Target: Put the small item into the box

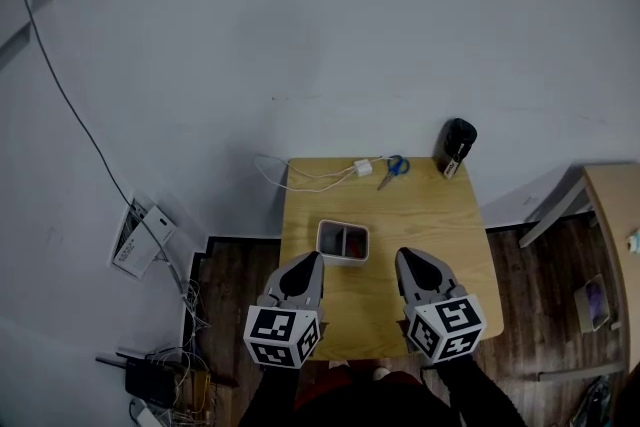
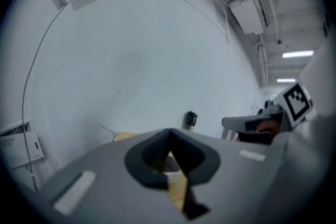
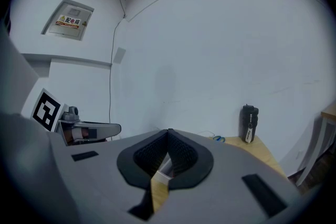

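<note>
- Both grippers hover low over the near half of the wooden table point(image 1: 440, 225), side by side and well apart, each pointing away from the person towards the wall.
- The left gripper point(image 1: 309, 262) sits at the table's near-left. It angles slightly inward, with its marker cube towards the person.
- In the left gripper view its jaws are pressed together at the tips. Nothing is between them, and only a sliver of tabletop shows through the gap lower down.
- The right gripper point(image 1: 406, 258) mirrors it at the near-right and also leans slightly inward.
- The right gripper view shows its ribbed pads meeting at the tips, with nothing clamped.
- The box point(image 1: 322, 240), a small white open container, stands near the table's middle, just ahead of the two gripper tips and between them.
- Its inside looks dark with a reddish patch, and I cannot tell whether that is the small item.
- At the far edge lie blue-handled scissors point(image 1: 393, 167) and a white cable point(image 1: 310, 177), with a black bottle point(image 1: 457, 147) upright at the far-right corner.
</note>
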Motion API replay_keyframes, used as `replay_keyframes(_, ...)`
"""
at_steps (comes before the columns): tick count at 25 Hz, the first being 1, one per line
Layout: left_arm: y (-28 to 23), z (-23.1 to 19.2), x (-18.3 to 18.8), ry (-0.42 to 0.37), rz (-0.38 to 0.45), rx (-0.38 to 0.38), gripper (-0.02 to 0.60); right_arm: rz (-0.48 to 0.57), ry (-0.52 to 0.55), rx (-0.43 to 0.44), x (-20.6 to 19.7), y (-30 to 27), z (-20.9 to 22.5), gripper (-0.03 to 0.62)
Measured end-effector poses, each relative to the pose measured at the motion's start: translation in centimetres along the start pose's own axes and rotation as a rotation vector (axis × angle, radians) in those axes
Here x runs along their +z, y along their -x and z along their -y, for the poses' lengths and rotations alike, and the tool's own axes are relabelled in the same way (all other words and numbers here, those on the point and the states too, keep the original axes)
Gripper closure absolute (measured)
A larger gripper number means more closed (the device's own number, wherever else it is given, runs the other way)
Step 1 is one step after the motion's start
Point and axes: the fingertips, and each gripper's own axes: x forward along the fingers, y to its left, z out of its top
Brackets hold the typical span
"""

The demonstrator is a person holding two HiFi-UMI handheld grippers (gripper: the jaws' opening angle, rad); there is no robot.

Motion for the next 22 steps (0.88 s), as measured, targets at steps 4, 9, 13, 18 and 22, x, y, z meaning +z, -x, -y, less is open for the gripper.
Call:
replay_keyframes(4, 0.8, 0.6, 0.2, -0.002, 0.015, 0.021, 0.578, 0.023, -0.003, 0.018, 0.6, 0.7, 0.3, 0.586)
replay_keyframes(9, 1.8, 1.8, 0.3, -0.003, 0.025, 0.055, 0.578, 0.043, 0.006, 0.042, 1.1, 2.2, 1.0, 0.586)
replay_keyframes(13, 2.4, 3.2, 0.3, -0.01, 0.032, 0.076, 0.578, 0.053, 0.006, 0.053, 1.3, 3.6, 1.9, 0.586)
replay_keyframes(18, 3.2, 5.0, 0.2, -0.027, 0.038, 0.107, 0.578, 0.069, 0.017, 0.077, 1.5, 5.3, 2.7, 0.586)
replay_keyframes(22, 4.2, 6.5, -0.1, -0.038, 0.038, 0.131, 0.578, 0.078, 0.041, 0.108, 1.3, 6.8, 2.6, 0.586)
